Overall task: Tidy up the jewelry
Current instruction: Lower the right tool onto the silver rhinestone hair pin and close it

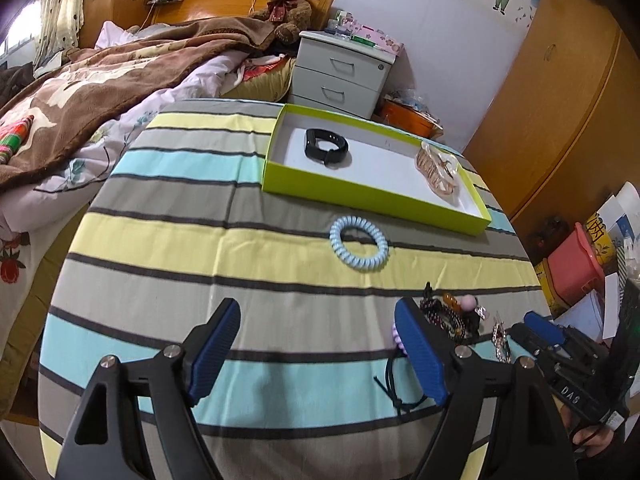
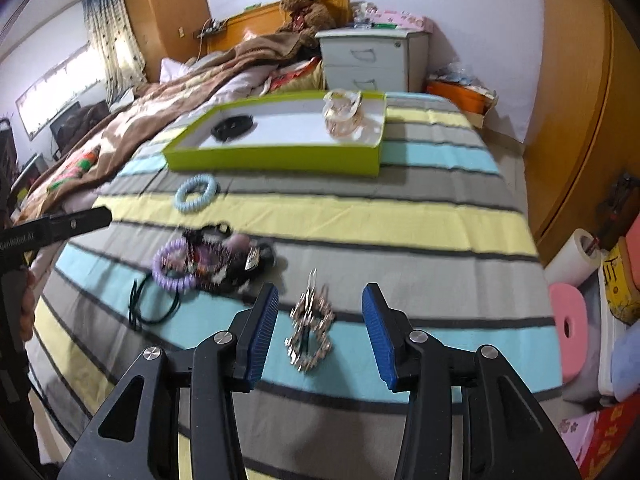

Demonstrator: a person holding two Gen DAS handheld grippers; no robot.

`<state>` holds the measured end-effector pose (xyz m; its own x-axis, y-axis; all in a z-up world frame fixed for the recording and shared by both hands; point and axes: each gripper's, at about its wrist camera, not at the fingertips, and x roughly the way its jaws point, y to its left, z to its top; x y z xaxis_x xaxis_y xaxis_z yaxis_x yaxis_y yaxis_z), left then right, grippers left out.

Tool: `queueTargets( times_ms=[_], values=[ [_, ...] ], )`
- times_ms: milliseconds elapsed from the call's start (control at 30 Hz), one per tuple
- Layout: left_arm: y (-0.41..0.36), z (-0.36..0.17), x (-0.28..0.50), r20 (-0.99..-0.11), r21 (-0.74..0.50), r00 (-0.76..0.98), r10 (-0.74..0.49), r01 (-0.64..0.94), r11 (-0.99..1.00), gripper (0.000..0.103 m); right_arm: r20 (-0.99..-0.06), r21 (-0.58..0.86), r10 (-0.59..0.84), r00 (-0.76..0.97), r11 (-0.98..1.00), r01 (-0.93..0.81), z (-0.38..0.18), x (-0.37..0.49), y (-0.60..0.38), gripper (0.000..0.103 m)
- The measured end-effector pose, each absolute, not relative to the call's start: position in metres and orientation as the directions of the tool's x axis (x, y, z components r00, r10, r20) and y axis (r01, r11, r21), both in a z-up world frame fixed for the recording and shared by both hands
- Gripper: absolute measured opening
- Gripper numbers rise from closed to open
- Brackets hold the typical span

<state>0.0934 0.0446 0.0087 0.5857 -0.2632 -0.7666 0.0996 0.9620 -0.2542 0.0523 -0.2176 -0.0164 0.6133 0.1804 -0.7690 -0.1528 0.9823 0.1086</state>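
A lime-green tray on the striped cloth holds a black band and a clear beige hair claw. A light blue spiral tie lies in front of it. A heap of ties and beads lies nearer, with a purple spiral tie and a black cord. A silver sparkly piece lies between my open right gripper's fingers. My left gripper is open and empty over the cloth, left of the heap.
A bed with a brown blanket lies to the left. A grey nightstand stands behind the table. Wooden wardrobe doors are at the right. Bins and boxes crowd the floor at the right edge.
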Motion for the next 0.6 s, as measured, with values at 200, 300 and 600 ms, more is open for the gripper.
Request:
queueTargets(
  times_ms=[200, 300, 600],
  values=[
    [0.047, 0.002, 0.089, -0.776, -0.257, 0.573, -0.263, 0.094, 0.962, 0.081, -0.776, 0.080, 0.158, 0.611, 0.985, -0.153, -0.022, 0.048, -0.211, 0.045],
    [0.046, 0.000, 0.087, -0.780, -0.257, 0.568, -0.263, 0.091, 0.962, 0.081, -0.791, 0.069, 0.157, 0.591, 0.983, -0.169, -0.026, 0.050, -0.205, 0.045],
    [0.046, -0.003, 0.084, -0.788, -0.251, 0.561, -0.255, 0.086, 0.964, 0.081, -0.796, 0.001, 0.110, 0.596, 0.984, -0.180, -0.033, 0.049, -0.194, 0.045]
  ],
)
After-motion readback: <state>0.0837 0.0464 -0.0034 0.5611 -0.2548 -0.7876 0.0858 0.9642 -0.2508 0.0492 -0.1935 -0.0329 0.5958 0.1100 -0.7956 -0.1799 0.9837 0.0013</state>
